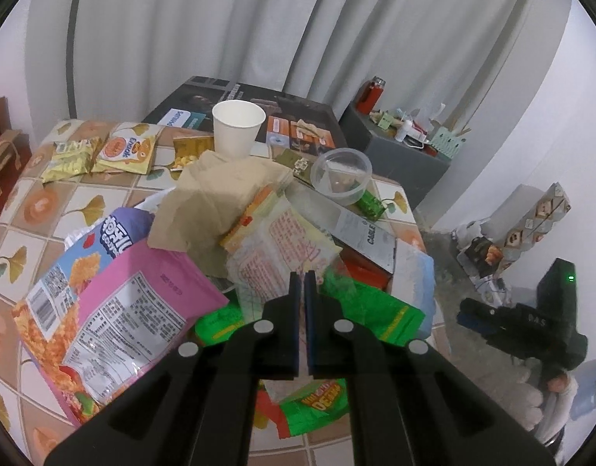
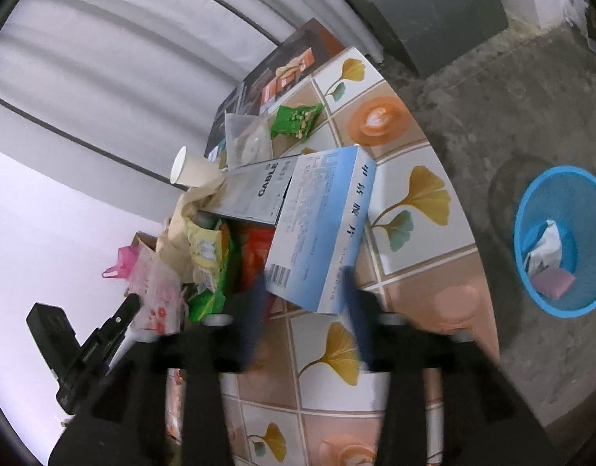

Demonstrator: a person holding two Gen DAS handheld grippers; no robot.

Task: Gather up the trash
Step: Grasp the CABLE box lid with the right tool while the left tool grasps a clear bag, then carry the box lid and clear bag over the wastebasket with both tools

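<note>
Left gripper (image 1: 301, 277) jaws together, nothing visibly pinched, above heap of crumpled snack wrappers (image 1: 259, 248) on tiled table (image 1: 45, 202). Right gripper (image 2: 304, 287) jaws apart, blurred, flanking lower corner of blue-white cardboard box (image 2: 321, 229); pads apparently not pressing. White paper cup (image 1: 238, 128) behind heap. Round blue mesh bin (image 2: 562, 240) on floor, well apart.

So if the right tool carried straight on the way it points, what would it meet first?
Most likely the blue and white box: its near end sits between the open right tool tips, tilted on the trash pile. Depth is hard to judge here.
</note>
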